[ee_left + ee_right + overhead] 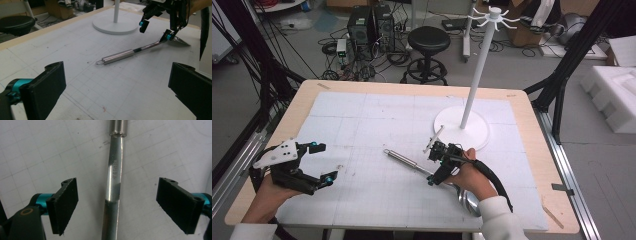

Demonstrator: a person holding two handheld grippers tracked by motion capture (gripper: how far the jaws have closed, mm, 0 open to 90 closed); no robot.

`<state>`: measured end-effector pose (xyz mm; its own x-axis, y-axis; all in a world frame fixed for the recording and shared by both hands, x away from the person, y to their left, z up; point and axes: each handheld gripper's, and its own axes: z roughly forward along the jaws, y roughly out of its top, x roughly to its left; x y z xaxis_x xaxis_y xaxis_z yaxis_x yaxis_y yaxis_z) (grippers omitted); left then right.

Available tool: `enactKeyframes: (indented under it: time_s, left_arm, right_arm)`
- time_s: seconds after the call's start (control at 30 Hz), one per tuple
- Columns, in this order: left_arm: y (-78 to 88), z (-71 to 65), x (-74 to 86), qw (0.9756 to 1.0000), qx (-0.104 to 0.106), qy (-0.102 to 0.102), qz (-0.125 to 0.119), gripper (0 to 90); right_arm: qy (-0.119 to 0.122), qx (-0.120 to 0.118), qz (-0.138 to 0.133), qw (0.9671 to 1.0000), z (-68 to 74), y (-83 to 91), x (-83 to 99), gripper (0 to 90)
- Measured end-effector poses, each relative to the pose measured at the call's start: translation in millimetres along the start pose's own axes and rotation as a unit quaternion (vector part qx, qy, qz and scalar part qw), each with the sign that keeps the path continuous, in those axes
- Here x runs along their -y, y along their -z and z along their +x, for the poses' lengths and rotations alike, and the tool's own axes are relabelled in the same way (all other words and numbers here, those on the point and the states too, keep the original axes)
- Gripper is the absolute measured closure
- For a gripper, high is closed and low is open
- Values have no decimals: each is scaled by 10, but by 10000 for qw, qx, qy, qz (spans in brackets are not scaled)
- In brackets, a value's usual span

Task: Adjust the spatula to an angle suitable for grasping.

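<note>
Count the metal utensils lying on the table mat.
1: a steel ladle lying slantwise mid-mat, its handle end toward the table's centre and its bowl by the person's right hand. The right gripper straddles its shaft, fingers open. Nothing else metal lies there.

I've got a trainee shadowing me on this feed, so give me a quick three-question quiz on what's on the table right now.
1. True or false: the right gripper is shut on the metal utensil.
2. Which part of the utensil lies between the right gripper's jaws? A) the hanging loop B) the thick handle C) the thin shaft
3. Fill in: the white stand rests on the ____ side of the table, as seen in the high view.

Key
1. False: both jaws stand wide apart on either side of the shaft, not touching it.
2. C
3. Right. The left gripper hovers open at the near left, away from the utensil.
</note>
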<state>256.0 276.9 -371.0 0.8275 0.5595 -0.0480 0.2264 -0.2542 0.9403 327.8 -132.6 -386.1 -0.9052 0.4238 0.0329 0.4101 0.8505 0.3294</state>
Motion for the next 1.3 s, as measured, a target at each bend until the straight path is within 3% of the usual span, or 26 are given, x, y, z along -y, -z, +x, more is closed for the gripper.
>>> enactKeyframes:
  time_s: [0.13, 0.4, 0.6, 0.87, 1.3]
  left_arm:
    - [-5, -4, 1, 10000, 2, -24, 27, 17]
    - [-10, -4, 1, 10000, -1, -21, 29, 17]
    - [-17, -12, 0, 10000, 37, -22, 48, 17]
    - [-9, -10, -3, 10000, -18, 2, 49, 17]
    - [-13, -18, -15, 10000, -26, -38, 34, 17]
  right_arm:
    - [22, -43, 258, 9997, 3, -85, -26, 186]
    - [0, -86, 396, 9992, 9, -188, -96, 283]
    - [-69, 103, 417, 9991, 5, -219, -120, 356]
    - [-218, 31, 551, 9982, 16, -255, -151, 469]
    - [-113, 117, 640, 9978, 29, -285, -174, 605]
